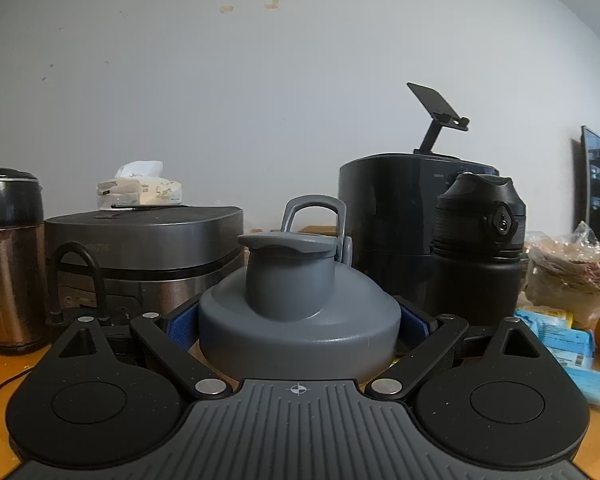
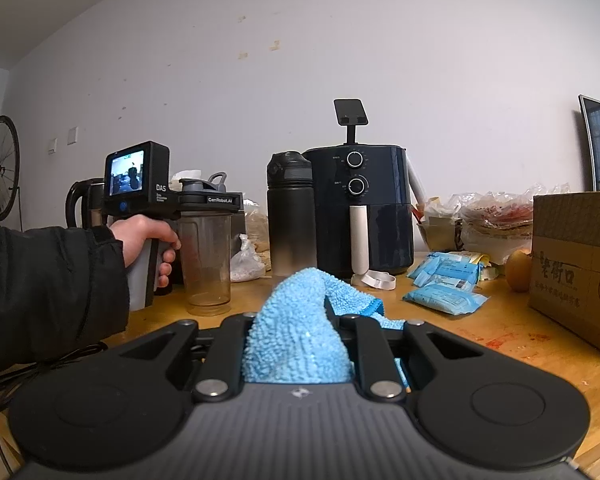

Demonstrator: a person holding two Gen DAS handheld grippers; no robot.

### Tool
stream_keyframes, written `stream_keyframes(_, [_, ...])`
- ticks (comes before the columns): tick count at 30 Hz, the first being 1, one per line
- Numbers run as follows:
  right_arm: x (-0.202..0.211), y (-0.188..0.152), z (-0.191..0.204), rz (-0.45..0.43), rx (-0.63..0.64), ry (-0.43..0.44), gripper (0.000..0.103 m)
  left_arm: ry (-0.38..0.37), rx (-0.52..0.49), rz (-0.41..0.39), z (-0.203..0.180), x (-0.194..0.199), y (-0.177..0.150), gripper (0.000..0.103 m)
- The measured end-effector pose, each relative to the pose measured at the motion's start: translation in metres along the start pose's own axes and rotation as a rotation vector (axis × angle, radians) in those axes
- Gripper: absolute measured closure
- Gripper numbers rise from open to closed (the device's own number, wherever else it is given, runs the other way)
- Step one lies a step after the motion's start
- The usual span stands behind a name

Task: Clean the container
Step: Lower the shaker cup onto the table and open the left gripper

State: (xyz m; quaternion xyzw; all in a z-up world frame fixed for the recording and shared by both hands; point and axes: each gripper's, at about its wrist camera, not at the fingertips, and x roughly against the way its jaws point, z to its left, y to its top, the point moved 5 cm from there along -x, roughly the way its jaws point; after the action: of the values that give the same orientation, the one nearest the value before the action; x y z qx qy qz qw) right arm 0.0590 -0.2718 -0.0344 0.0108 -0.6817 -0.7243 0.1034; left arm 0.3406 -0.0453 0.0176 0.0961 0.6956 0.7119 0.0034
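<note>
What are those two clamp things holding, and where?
The left gripper clamps the clear shaker bottle by its grey lid. The right gripper pinches a bunched blue cloth near its middle.

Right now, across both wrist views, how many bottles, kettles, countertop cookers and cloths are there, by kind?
Bottles: 2, clear shaker bottle, black bottle
Kettles: 1, steel kettle
Cookers: 2, air fryer, grey cooker
Cloths: 1, blue cloth
Total: 6
</note>
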Motion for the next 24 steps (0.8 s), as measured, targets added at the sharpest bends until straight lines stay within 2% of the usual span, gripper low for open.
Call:
stream_keyframes(3, [0.000, -0.002, 0.002, 0.001, 0.000, 0.001, 0.091, -0.023, -0.024, 0.018, -0.001, -0.001, 0.001, 0.006])
stream_keyframes(6, [-0.001, -0.003, 0.003, 0.003, 0.001, 0.006, 0.091, 0.004, -0.062, 0.061, -0.004, -0.004, 0.001, 0.000])
stream_keyframes(11, [-0.001, -0.003, 0.005, 0.003, 0.000, 0.011, 0.091, 0.015, -0.035, -0.012, -0.001, 0.005, 0.004, 0.000])
stream_keyframes(24, [-0.001, -0.004, 0.006, 0.001, 0.000, 0.018, 0.091, 0.021, -0.040, -0.012, -0.003, 0.015, 0.009, 0.000])
